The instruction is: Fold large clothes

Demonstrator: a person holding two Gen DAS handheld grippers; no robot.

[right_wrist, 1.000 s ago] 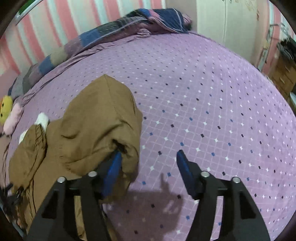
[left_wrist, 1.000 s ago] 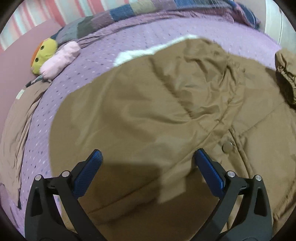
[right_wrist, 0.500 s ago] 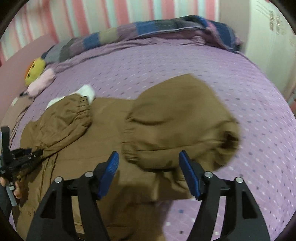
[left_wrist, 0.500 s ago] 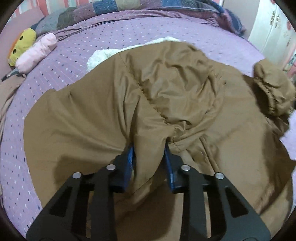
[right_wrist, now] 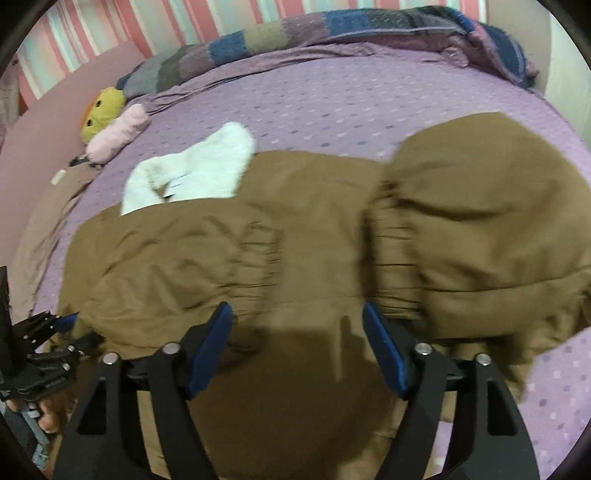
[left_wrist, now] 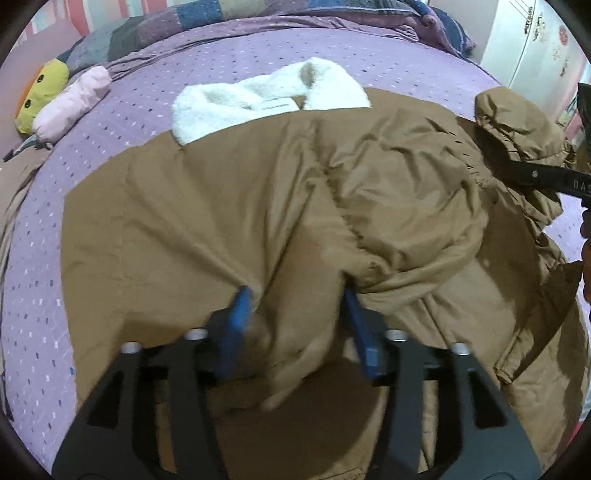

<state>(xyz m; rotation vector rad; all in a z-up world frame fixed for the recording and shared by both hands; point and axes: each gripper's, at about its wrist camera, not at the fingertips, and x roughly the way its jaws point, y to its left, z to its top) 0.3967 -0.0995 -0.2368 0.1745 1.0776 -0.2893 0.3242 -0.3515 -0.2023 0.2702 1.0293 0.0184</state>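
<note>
A brown padded jacket (left_wrist: 177, 221) with a white fleece collar (left_wrist: 266, 96) lies spread on the purple bed (left_wrist: 221, 48). My left gripper (left_wrist: 297, 317) points down at it. Its jaws are opening, and a bunched fold of the left sleeve (left_wrist: 388, 221) still stands between the blue pads (left_wrist: 240, 314). In the right wrist view my right gripper (right_wrist: 297, 332) hovers over the jacket (right_wrist: 314, 221), its jaws opening with only flat cloth below. The right sleeve (right_wrist: 480, 229) lies folded onto the jacket's right side. The left gripper (right_wrist: 48, 332) shows at the left edge, held by a hand.
A yellow plush toy (left_wrist: 40, 92) and a pink one (left_wrist: 74, 99) lie at the bed's far left. A patchwork blanket (left_wrist: 258, 11) runs along the far edge. A white wardrobe (left_wrist: 528, 37) stands at the right. A beige cloth (right_wrist: 48, 221) lies on the left.
My left gripper closed on a fold of the sleeve, then spread its jaws again. My right gripper swept left from the bare sheet over the jacket, and the right sleeve now lies on it.
</note>
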